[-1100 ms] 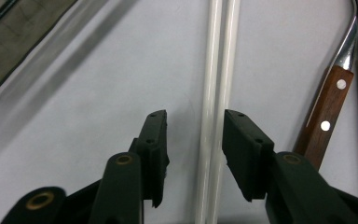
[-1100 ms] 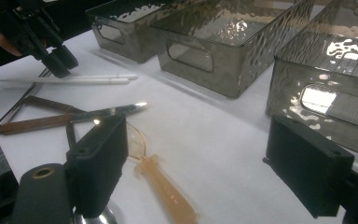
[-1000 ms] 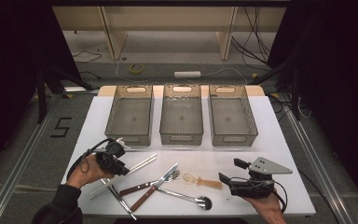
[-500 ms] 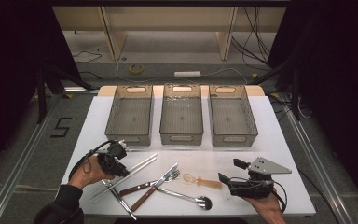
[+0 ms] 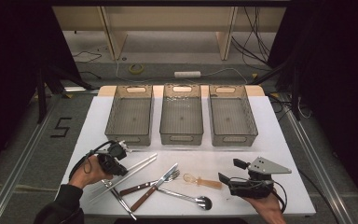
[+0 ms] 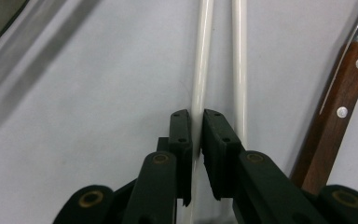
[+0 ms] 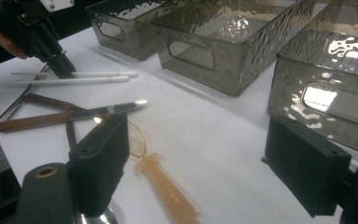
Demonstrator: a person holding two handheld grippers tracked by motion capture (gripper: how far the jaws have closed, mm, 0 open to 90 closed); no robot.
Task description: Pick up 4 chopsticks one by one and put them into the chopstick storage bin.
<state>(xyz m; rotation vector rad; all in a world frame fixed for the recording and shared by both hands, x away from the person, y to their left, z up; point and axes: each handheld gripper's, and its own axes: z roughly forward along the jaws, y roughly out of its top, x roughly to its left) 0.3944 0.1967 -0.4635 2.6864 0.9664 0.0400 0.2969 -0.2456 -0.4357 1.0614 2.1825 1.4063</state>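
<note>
White chopstick (image 6: 200, 70) clamped in left gripper (image 6: 196, 135), jaws just closed; twin (image 6: 239, 70) touching alongside, may drag. Thin rod could pivot, slip. Right gripper (image 7: 205, 158) jaws apart, near table's (image 5: 279, 140) front edge.

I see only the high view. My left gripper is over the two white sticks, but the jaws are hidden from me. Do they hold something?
Observer: Yes. In the left gripper view, the left gripper has just been closing and is now shut on one white stick.
Operator: And the second stick?
Observer: The other white stick lies on the table outside the jaws, beside the gripped one.
Operator: Does the right gripper hold anything?
Observer: No. In the right gripper view, the right gripper stands wide open with nothing between its jaws.
</note>
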